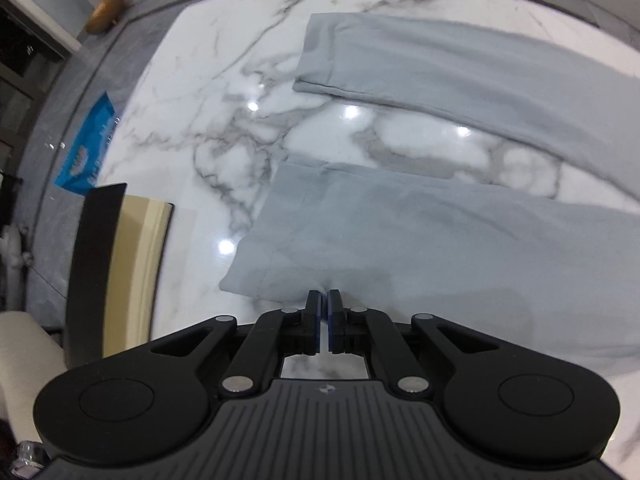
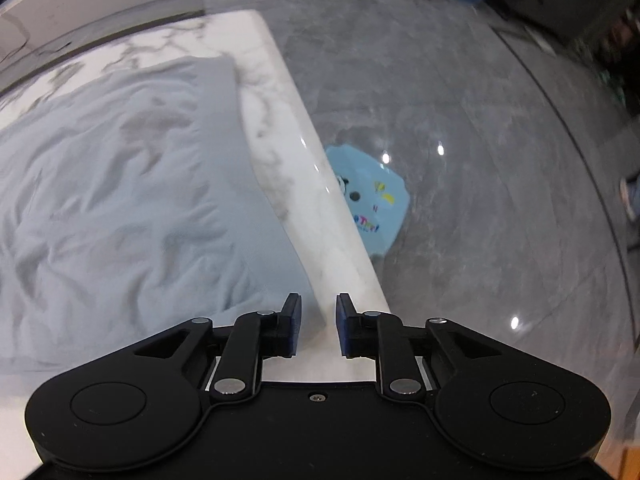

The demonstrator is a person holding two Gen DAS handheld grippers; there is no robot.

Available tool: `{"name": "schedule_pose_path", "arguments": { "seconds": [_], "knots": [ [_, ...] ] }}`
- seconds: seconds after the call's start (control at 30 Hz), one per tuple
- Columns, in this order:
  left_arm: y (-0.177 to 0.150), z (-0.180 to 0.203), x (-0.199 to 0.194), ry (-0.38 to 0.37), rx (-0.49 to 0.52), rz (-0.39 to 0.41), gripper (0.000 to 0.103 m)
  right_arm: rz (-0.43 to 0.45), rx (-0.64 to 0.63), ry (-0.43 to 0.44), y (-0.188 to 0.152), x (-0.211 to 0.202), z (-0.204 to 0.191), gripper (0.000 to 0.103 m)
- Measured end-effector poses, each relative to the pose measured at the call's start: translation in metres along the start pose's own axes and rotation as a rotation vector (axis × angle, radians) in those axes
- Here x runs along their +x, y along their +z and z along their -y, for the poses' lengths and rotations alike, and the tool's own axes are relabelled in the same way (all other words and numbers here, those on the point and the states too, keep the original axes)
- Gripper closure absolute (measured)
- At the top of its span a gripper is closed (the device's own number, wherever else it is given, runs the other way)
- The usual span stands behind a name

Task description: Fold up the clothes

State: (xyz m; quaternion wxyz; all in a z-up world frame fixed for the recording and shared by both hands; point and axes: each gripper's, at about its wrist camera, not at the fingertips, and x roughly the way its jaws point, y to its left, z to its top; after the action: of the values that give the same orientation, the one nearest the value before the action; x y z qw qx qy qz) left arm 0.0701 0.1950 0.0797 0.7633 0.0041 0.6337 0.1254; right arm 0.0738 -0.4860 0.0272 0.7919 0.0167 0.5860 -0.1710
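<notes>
A pair of light grey trousers lies flat on a white marble table (image 1: 224, 128). In the left wrist view two legs show: the near leg (image 1: 360, 232) and the far leg (image 1: 440, 64), hems to the left. My left gripper (image 1: 324, 294) is shut on the near edge of the near leg, close to its hem. In the right wrist view the wrinkled waist part of the trousers (image 2: 120, 184) covers the left. My right gripper (image 2: 318, 300) is open and empty, over the table's right edge (image 2: 320, 232), just right of the cloth.
A dark-backed chair with a cream seat (image 1: 120, 264) stands at the table's left. A blue bag (image 1: 88, 148) lies on the grey floor there. A light blue child's stool (image 2: 372, 196) stands on the floor beside the table's right edge. An orange object (image 1: 104, 14) lies far left.
</notes>
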Motion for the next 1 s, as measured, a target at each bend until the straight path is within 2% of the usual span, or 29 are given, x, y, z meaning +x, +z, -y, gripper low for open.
{"name": "schedule_pose_path", "arguments": {
  "seconds": [0.13, 0.23, 0.37, 0.47, 0.73, 1.0],
  "knots": [
    [0.002, 0.008, -0.019, -0.048, 0.031, 0.061, 0.087, 0.037, -0.066, 0.062, -0.011, -0.022, -0.005, 0.080],
    [0.003, 0.021, -0.028, -0.090, 0.068, 0.070, 0.086, 0.044, -0.097, 0.100, -0.018, -0.034, -0.011, 0.080],
    [0.001, 0.044, -0.030, -0.123, 0.145, 0.070, 0.086, 0.066, -0.165, 0.171, -0.023, -0.034, -0.038, 0.080],
    [0.002, 0.059, -0.027, -0.132, 0.191, 0.064, 0.086, 0.065, -0.241, 0.224, -0.023, -0.030, -0.076, 0.080],
    [0.008, 0.069, -0.007, -0.148, 0.224, 0.051, 0.086, 0.064, -0.321, 0.336, -0.010, -0.019, -0.137, 0.080],
    [0.015, 0.073, 0.014, -0.189, 0.237, 0.073, 0.086, 0.033, -0.367, 0.342, 0.009, -0.004, -0.177, 0.080]
  ]
}}
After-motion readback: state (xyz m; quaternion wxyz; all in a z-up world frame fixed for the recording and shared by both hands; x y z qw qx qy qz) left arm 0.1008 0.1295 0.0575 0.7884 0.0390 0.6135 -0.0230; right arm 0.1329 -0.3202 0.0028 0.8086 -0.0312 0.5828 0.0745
